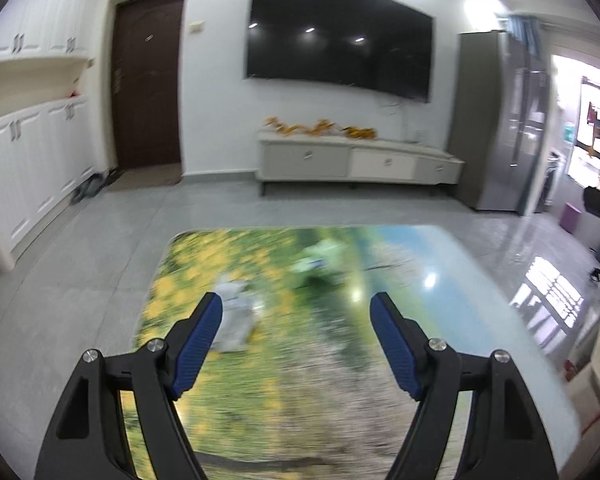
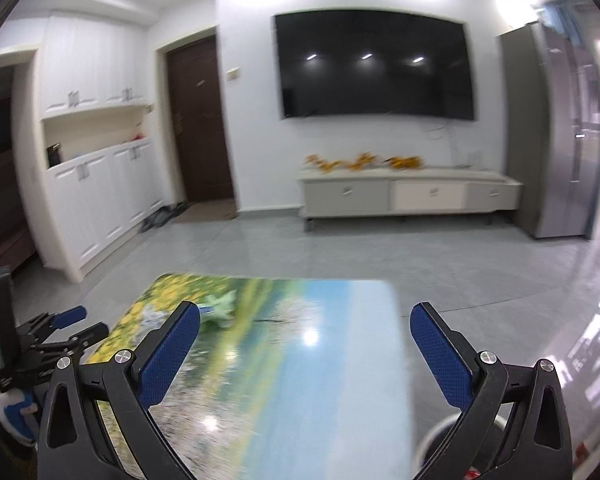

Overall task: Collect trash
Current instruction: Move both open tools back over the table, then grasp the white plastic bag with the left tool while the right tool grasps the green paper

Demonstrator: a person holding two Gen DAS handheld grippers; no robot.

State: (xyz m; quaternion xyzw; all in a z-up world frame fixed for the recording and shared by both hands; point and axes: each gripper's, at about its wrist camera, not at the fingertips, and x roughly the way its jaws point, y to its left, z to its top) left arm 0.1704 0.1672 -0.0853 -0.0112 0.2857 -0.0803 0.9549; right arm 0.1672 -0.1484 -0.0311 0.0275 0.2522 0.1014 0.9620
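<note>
A glossy table [image 1: 440, 280] with a landscape print lies below both grippers. On it lie a crumpled grey-white paper [image 1: 236, 316] and a crumpled pale green paper [image 1: 320, 260], both blurred. My left gripper [image 1: 296, 308] is open and empty, with the grey paper just beyond its left finger. My right gripper [image 2: 304, 320] is open and empty over the table [image 2: 340, 380]. The green paper [image 2: 220, 310] shows past its left finger. The left gripper [image 2: 76, 326] shows at the left edge of the right wrist view.
A white round bin rim [image 2: 440, 436] sits below the table's right edge. A TV [image 1: 340, 36] hangs over a low TV cabinet [image 1: 360, 160]. White cupboards [image 1: 28, 160], a brown door [image 1: 148, 80] and a grey fridge [image 1: 500, 120] line the room.
</note>
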